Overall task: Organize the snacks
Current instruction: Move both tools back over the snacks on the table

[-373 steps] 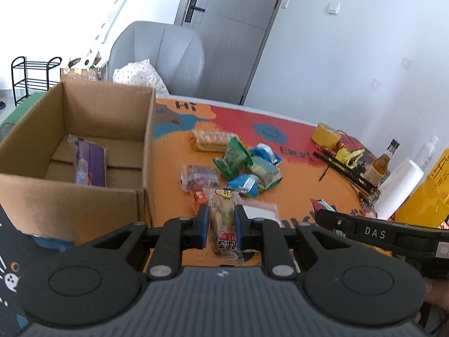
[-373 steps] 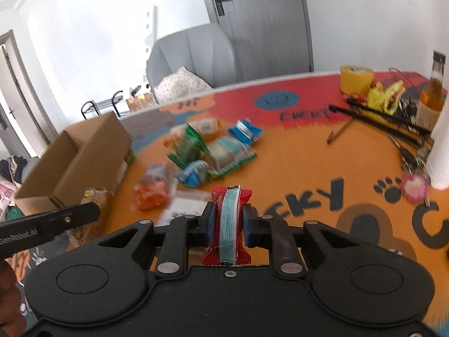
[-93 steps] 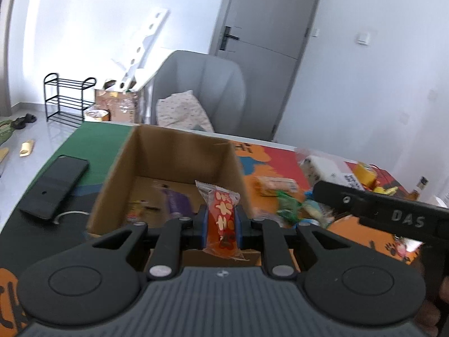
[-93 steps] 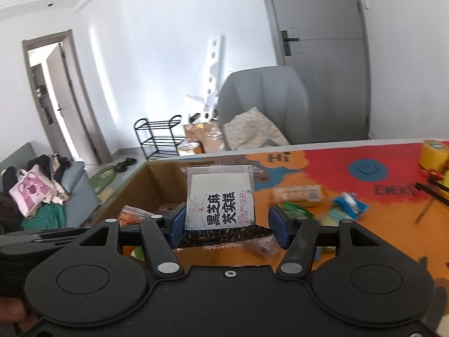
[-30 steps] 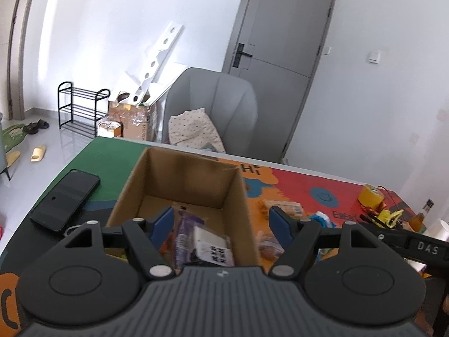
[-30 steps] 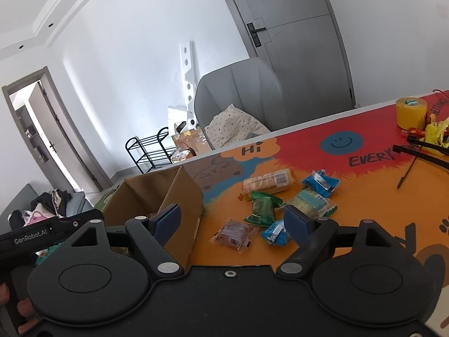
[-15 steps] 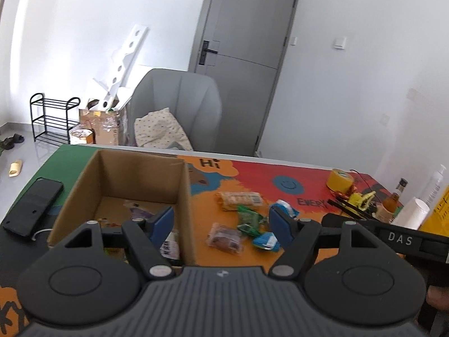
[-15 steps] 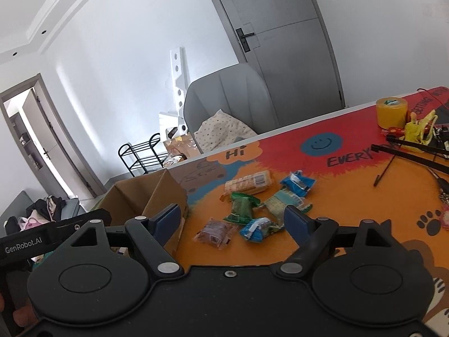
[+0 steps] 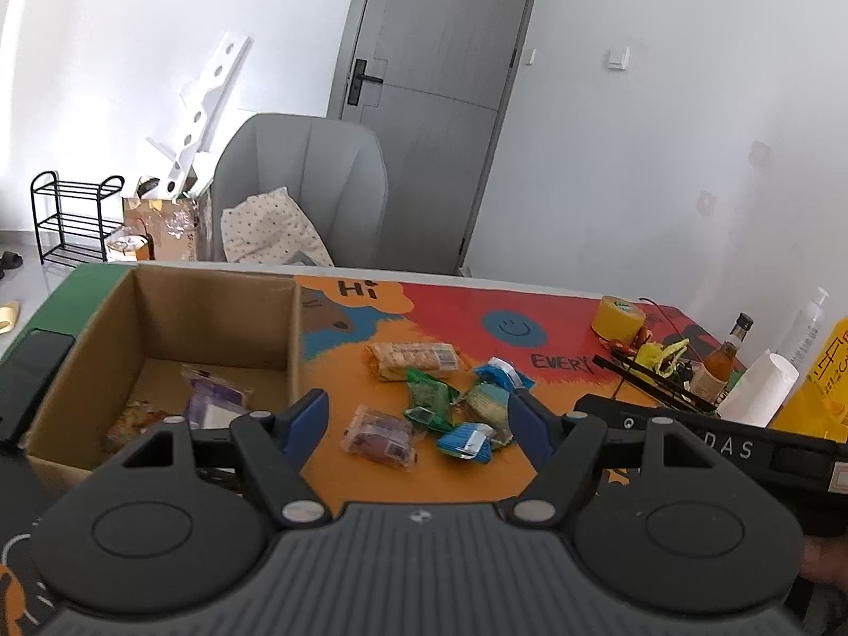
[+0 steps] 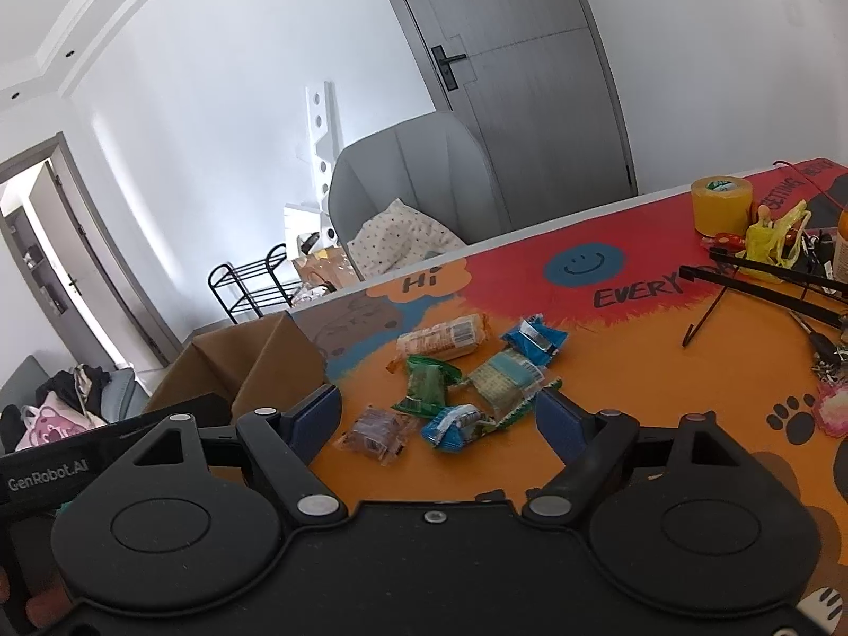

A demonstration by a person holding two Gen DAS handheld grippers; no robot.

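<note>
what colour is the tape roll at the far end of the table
Yellow; the tape roll shows best in the right wrist view.

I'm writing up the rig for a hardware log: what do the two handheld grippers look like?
Both look alike. The left gripper has a black ribbed body, two round discs, silver pivot screws and angular black fingers with blue pads. The right gripper has a smoother black body with the same discs, screws and blue pads. Their side bars carry white lettering: "GenRobot.AI" on the left, "DAS" on the right.

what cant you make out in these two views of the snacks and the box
- Cardboard box contents: left wrist view, near part hidden behind the left gripper.
- Box interior: right wrist view, only outer walls show.
- Snack pile labels: too small in both views.
- Bottle: right wrist view, cut by the frame edge.
</note>
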